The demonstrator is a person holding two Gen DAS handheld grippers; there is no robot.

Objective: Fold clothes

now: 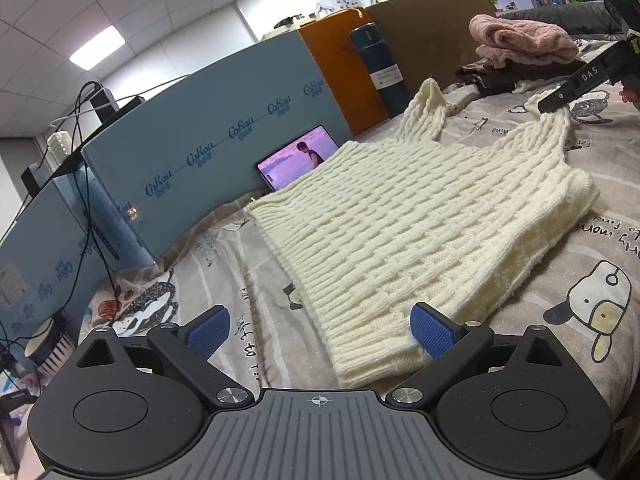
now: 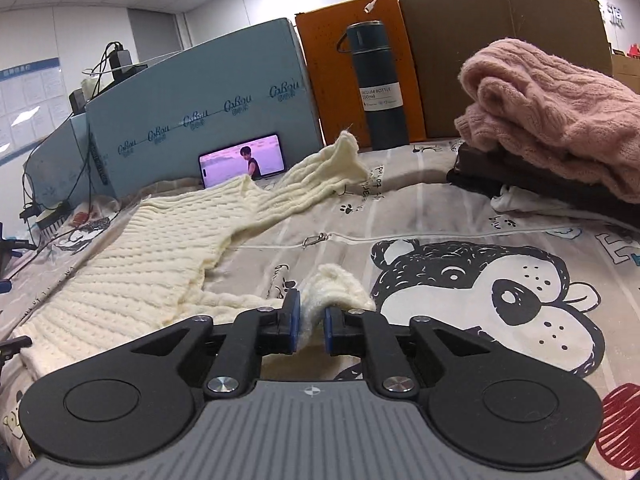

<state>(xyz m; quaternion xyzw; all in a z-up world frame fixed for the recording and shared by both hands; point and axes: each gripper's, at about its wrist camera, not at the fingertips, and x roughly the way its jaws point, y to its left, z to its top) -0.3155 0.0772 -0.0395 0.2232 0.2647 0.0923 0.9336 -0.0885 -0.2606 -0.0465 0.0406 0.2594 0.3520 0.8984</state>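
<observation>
A cream knitted vest (image 1: pixel 400 220) lies flat on a cartoon-print sheet (image 1: pixel 592 280). My left gripper (image 1: pixel 320 330) is open, its blue pads either side of the vest's hem corner, just above it. My right gripper (image 2: pixel 311 320) is shut on the near shoulder strap (image 2: pixel 336 284) of the vest (image 2: pixel 132 280). In the left wrist view the right gripper (image 1: pixel 556 102) shows at the far right, pinching that strap. The other strap (image 2: pixel 320 176) lies stretched toward the back.
A stack of folded clothes with a pink sweater (image 2: pixel 560 120) on top sits at the back right. A dark vacuum bottle (image 2: pixel 378 84), a phone (image 2: pixel 244 160) playing video, and blue, orange and brown boxes line the back edge. Cables hang at the left.
</observation>
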